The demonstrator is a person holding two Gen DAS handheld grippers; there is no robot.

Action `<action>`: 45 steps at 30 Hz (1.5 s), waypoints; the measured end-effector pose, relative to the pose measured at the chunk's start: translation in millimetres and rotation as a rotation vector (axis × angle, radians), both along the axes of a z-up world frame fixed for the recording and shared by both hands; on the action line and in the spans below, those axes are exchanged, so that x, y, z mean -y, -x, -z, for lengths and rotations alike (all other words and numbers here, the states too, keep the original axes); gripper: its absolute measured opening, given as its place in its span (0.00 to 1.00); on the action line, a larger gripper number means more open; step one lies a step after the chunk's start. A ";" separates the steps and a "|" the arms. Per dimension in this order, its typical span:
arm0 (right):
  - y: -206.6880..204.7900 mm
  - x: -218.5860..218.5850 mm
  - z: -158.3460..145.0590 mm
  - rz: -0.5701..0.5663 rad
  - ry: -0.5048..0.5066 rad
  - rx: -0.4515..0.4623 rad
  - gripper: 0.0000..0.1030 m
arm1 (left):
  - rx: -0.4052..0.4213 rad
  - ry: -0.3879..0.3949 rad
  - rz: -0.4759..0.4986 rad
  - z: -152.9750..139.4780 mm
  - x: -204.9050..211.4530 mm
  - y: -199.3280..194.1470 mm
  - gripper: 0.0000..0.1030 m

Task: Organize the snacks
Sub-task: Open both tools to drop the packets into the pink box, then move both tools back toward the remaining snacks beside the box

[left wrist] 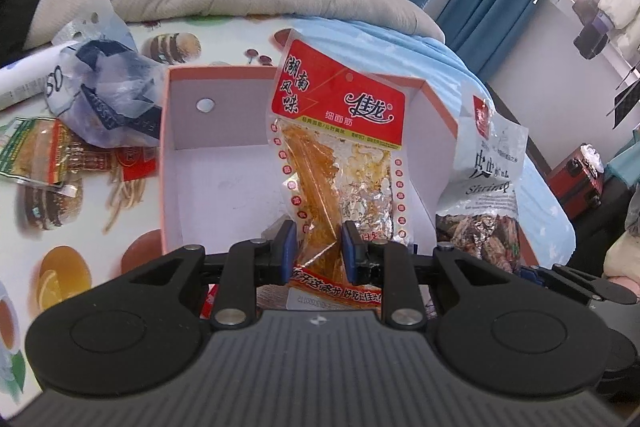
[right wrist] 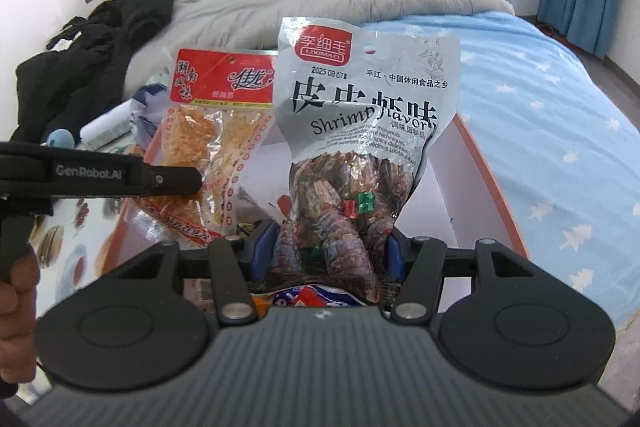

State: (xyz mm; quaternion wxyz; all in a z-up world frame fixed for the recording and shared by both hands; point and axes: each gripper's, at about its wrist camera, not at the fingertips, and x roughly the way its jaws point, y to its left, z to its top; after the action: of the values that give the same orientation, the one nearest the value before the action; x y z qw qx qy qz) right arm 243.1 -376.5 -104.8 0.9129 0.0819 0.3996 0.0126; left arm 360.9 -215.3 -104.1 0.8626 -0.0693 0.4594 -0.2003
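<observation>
Left-view only — loose snack packets (left wrist: 60, 151) beside box (left wrist: 168, 155)

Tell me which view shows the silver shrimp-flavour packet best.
The right wrist view: the shrimp-flavour packet faces the camera whole, held in the right gripper. The left wrist view catches it only obliquely at the right.

Left tongs (left wrist: 319, 247) pinch red-topped snack packet (left wrist: 336, 131) over box (left wrist: 224, 163)

glossy plastic snack packet (left wrist: 336, 131), matt cardboard box (left wrist: 224, 187)
</observation>
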 end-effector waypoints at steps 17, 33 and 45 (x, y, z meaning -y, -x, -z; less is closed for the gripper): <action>0.9 -0.8 -4.2 0.065 0.014 -0.020 0.73 | 0.048 -0.008 0.008 -22.4 -13.5 27.7 0.50; 74.9 -22.7 -54.4 0.064 -0.028 0.116 0.73 | 0.156 0.031 -0.048 -82.3 -58.4 118.5 0.50; 113.0 -46.7 -71.2 0.032 -0.018 0.168 0.73 | 0.185 0.054 -0.102 -99.1 -98.1 175.2 0.50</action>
State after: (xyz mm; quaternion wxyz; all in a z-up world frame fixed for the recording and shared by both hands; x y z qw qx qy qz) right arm 130.1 -329.8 -33.6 0.9426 0.0953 0.3199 0.0084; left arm 185.7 -117.2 -5.0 0.9081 -0.0969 0.3683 -0.1739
